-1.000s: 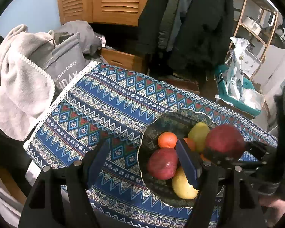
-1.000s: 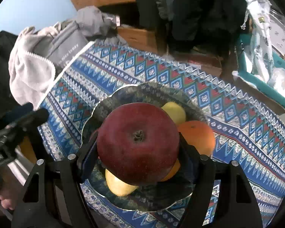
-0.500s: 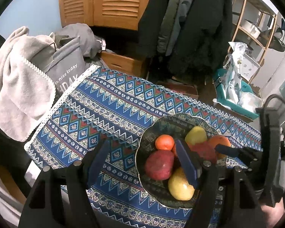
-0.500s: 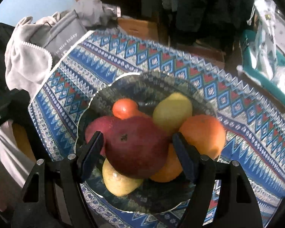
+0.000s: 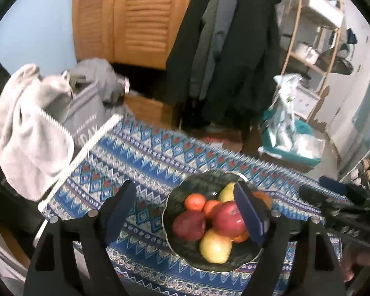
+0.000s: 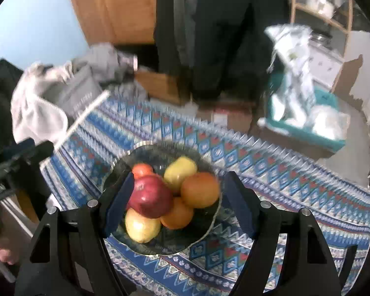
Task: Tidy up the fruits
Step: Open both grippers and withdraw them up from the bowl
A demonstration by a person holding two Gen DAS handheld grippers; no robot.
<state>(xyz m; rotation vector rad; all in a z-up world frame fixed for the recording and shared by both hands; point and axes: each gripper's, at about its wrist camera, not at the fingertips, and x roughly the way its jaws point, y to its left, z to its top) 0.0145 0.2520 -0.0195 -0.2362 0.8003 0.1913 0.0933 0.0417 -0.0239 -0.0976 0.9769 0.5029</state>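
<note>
A dark glass bowl [image 5: 175, 197] [image 6: 209, 224] stands on the patterned tablecloth and holds several fruits. A red apple [image 5: 228, 219] [image 6: 150, 197] lies on top of the pile, with a second red apple [image 5: 188, 225] beside it, a yellow pear [image 5: 215, 245] [image 6: 141, 225] in front, oranges [image 6: 199, 190] and a small tangerine [image 5: 194, 202]. My left gripper [image 5: 187, 214] is open and empty, above and left of the bowl. My right gripper [image 6: 178, 204] is open and empty, raised above the fruits; it also shows in the left wrist view [image 5: 333, 197] at the right.
The blue patterned tablecloth [image 5: 135, 162] [image 6: 296, 180] covers the table. A grey blanket and bag [image 5: 37, 128] lie off its left edge. Dark coats [image 5: 234, 49] hang behind. A teal bin with plastic bags [image 5: 291, 133] stands at the back right.
My right gripper opened, left the red apple on top of the fruits in the bowl, and drew back upward. Both cameras rose and pulled away from the bowl.
</note>
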